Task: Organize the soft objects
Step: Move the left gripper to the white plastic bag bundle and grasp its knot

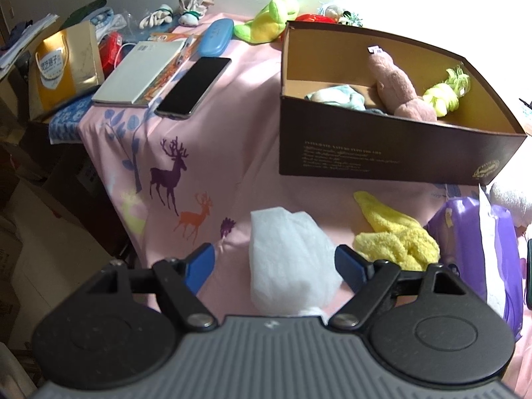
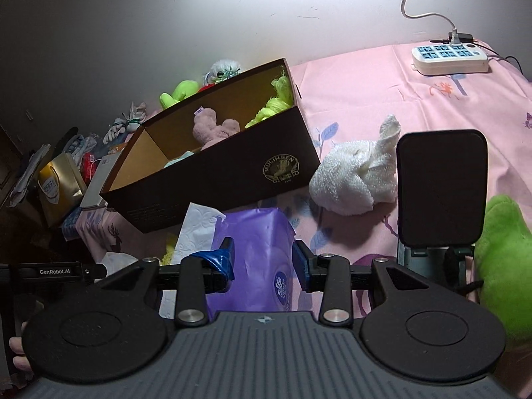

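A dark cardboard box (image 1: 382, 153) (image 2: 212, 179) stands on the pink deer-print cloth and holds a pink plush (image 1: 395, 83), a pale blue cloth (image 1: 335, 96) and a lime bundle (image 1: 445, 94). My left gripper (image 1: 274, 264) is open, its blue pads either side of a white wrapped soft bundle (image 1: 292, 262) lying on the cloth. A yellow towel (image 1: 392, 232) lies to its right. My right gripper (image 2: 262, 259) straddles a purple tissue pack (image 2: 256, 252), jaws close to its sides; contact is unclear. A white rolled towel (image 2: 352, 176) lies beyond.
At the far left of the cloth are a phone (image 1: 194, 86), a white notebook (image 1: 139, 71), a blue case (image 1: 214, 38) and a gold bag (image 1: 66, 66). A green-yellow plush (image 1: 266, 21) sits behind the box. A black phone stand (image 2: 439, 189), green plush (image 2: 505, 262) and power strip (image 2: 450, 56) are on the right.
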The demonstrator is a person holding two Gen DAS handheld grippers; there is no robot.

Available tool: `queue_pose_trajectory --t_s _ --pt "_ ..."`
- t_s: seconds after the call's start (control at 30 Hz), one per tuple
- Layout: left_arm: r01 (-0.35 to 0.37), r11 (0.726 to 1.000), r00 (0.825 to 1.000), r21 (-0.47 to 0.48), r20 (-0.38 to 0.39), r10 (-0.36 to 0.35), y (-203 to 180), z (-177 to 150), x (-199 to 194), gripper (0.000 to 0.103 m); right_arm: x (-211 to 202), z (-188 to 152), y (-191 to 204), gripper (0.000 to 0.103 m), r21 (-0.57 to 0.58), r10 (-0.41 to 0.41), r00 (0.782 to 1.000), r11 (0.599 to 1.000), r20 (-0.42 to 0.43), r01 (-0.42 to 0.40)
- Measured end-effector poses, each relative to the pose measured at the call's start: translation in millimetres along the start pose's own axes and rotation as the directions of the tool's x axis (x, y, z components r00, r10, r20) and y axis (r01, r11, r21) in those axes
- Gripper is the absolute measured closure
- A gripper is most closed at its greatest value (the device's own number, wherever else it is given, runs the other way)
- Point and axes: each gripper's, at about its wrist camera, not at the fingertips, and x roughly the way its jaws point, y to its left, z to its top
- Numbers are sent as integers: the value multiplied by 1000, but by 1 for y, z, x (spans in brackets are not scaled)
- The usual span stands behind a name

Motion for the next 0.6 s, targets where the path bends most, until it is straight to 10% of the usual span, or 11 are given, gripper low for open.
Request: queue_pose_trajectory --t_s 0.6 --pt "-107 994 990 -10 -92 105 -20 -36 16 18 -13 -24 -12 82 6 48 997 999 -60 -47"
